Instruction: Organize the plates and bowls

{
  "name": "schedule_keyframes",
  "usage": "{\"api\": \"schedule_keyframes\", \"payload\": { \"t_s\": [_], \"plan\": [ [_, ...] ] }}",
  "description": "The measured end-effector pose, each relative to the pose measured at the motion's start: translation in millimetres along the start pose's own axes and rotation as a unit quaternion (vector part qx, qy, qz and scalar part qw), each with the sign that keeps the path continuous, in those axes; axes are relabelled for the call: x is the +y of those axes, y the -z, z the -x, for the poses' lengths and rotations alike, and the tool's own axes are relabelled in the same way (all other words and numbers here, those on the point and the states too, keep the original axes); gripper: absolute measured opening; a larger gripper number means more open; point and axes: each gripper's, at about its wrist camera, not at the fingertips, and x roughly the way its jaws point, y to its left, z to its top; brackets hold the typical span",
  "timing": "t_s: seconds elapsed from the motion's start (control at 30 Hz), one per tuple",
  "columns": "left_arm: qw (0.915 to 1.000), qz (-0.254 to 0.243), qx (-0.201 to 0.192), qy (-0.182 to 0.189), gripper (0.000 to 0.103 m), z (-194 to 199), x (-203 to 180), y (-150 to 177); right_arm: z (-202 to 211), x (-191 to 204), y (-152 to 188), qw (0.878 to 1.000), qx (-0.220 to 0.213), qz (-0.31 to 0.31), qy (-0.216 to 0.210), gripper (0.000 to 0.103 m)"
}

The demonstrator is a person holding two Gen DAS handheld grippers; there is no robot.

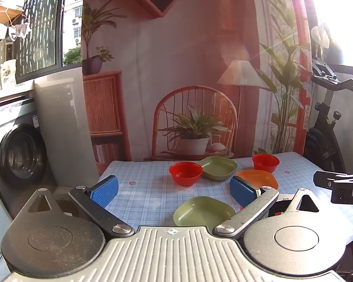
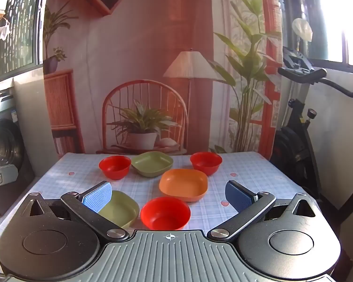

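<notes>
While both your grippers hang over the near edge of the table (image 2: 247,171), nothing is gripped. Starting at the left: your left gripper (image 1: 174,189) has its blue pads spread wide, empty air between them, and the near green plate (image 1: 203,211) lies on the checked cloth just below and beyond that gap, close to the near edge. In the right wrist view that same near green plate (image 2: 120,208) peeks out from behind the left pad (image 2: 97,198) of your right gripper. Moving across, the far-left red bowl (image 2: 115,166) stands upright toward the far edge, and the far green plate (image 2: 152,163) sits just beside it on the right; whether the rims touch, I cannot tell. Centre now: the near red bowl (image 2: 165,212) sits right at the near edge, upright, open side up, below the wide-open span of your right gripper (image 2: 168,195), whose pads are well apart and clear of it. Just behind it, the orange plate (image 2: 183,184) sits mid-table. Further right and back, the far-right red bowl (image 2: 206,162) stands near the plate's far corner. Off the right edge stands an exercise bike (image 2: 301,127); a printed backdrop (image 2: 153,70) hangs behind the far edge.
</notes>
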Motion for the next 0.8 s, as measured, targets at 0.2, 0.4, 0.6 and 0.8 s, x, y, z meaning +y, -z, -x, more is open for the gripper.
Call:
{"api": "schedule_keyframes", "payload": {
  "t_s": [0.2,0.4,0.6,0.8],
  "plan": [
    [1.0,-0.003,-0.002,-0.001,0.102,0.0,-0.2,0.2,0.5,0.2,0.3,1.0,-0.002,0.003,0.002,0.103],
    [1.0,-0.002,-0.003,0.0,0.102,0.0,-0.2,0.2,1.0,0.5,0.6,1.0,-0.003,0.004,0.002,0.103],
    [1.0,-0.002,-0.003,-0.001,0.102,0.0,-0.2,0.2,1.4,0.9,0.8,1.0,-0.003,0.004,0.002,0.103],
    [1.0,-0.002,-0.003,-0.001,0.102,0.0,-0.1,0.2,1.8,0.7,1.0,1.0,-0.004,0.003,0.003,0.103]
  ]
}}
